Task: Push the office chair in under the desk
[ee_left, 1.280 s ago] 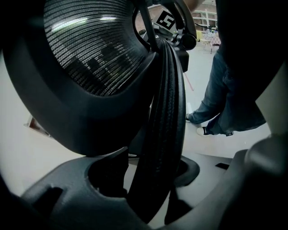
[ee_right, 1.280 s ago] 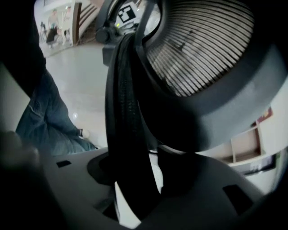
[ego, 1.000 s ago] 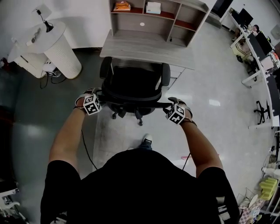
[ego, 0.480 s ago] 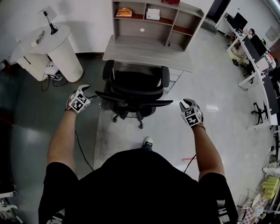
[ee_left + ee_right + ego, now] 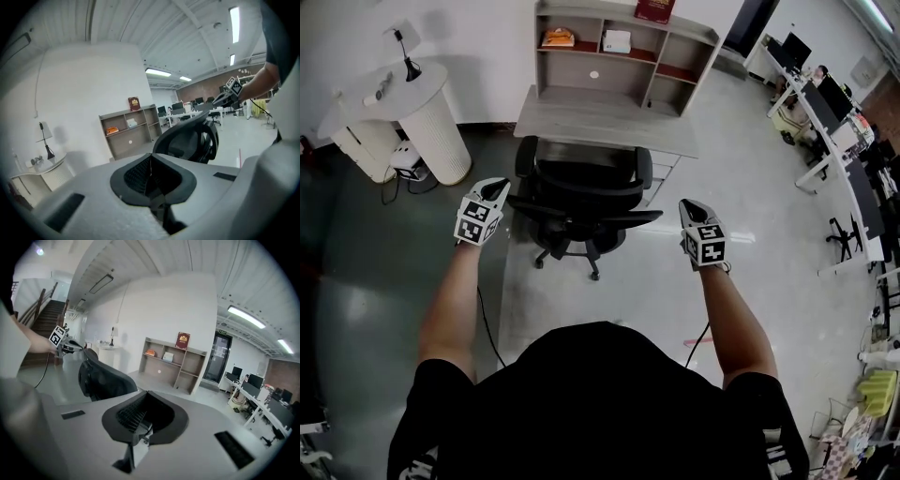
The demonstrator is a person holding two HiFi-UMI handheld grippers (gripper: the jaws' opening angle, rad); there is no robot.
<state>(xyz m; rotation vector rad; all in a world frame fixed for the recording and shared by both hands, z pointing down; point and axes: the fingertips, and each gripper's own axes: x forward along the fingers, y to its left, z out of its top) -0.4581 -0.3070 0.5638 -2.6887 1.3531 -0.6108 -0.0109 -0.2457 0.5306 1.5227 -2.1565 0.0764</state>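
Note:
The black office chair [image 5: 581, 202] stands with its seat front at the edge of the grey desk [image 5: 600, 122], backrest toward me. My left gripper [image 5: 496, 189] hangs to the left of the backrest, apart from it, its jaws closing fully together on nothing. My right gripper [image 5: 688, 206] is to the right of the backrest, also clear of it, its jaws closing together empty. The left gripper view shows its own jaws [image 5: 151, 155] met, with the chair [image 5: 190, 138] beyond. In the right gripper view the jaws [image 5: 146, 393] are met, with the chair [image 5: 101, 376] at the left.
A shelf unit [image 5: 623, 47] with books stands on the desk's back. A white round ribbed stand [image 5: 422, 112] with a small lamp is at the left, with cables on the floor beside it. Other desks and chairs [image 5: 844, 141] line the right side.
Both grippers have come off the ends of the chair's backrest, moved outward to its sides, and their jaws have closed. The chair now stands nearer the desk.

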